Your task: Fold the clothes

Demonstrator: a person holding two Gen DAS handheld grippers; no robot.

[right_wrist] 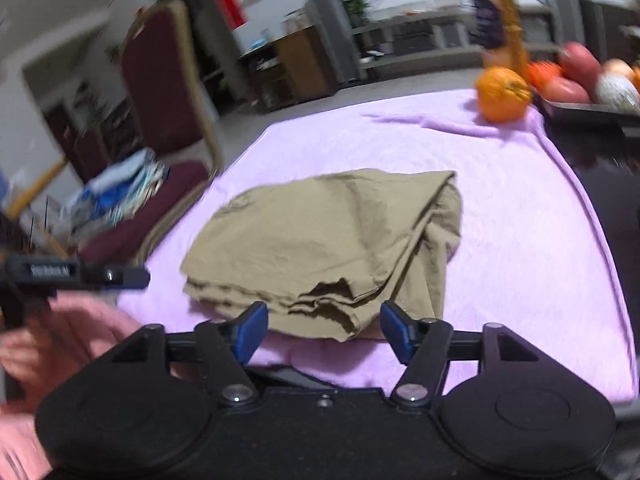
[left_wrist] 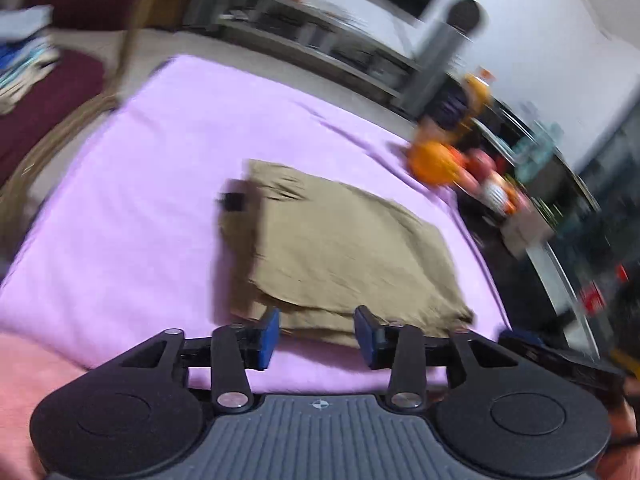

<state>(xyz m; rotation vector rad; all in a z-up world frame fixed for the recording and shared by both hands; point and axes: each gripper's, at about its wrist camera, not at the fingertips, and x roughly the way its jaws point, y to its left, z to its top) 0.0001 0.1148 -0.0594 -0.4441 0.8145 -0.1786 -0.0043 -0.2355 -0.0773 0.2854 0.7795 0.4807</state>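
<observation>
A khaki garment (left_wrist: 340, 244) lies folded in a rough rectangle on the lilac cloth (left_wrist: 160, 168) that covers the table. It also shows in the right wrist view (right_wrist: 328, 240), with its layered near edge bunched and wrinkled. My left gripper (left_wrist: 316, 336) is open and empty, its blue pads just short of the garment's near edge. My right gripper (right_wrist: 324, 332) is open and empty, its pads on either side of the bunched near edge, not closed on it. Both views are motion-blurred.
An orange (right_wrist: 502, 94) and a tray of fruit (right_wrist: 580, 84) sit at the far right corner, with an orange bottle (right_wrist: 498, 16) behind. A maroon chair (right_wrist: 160, 80) holding a pile of clothes (right_wrist: 120, 196) stands left of the table. A pink sleeve (right_wrist: 60, 340) is at the near left.
</observation>
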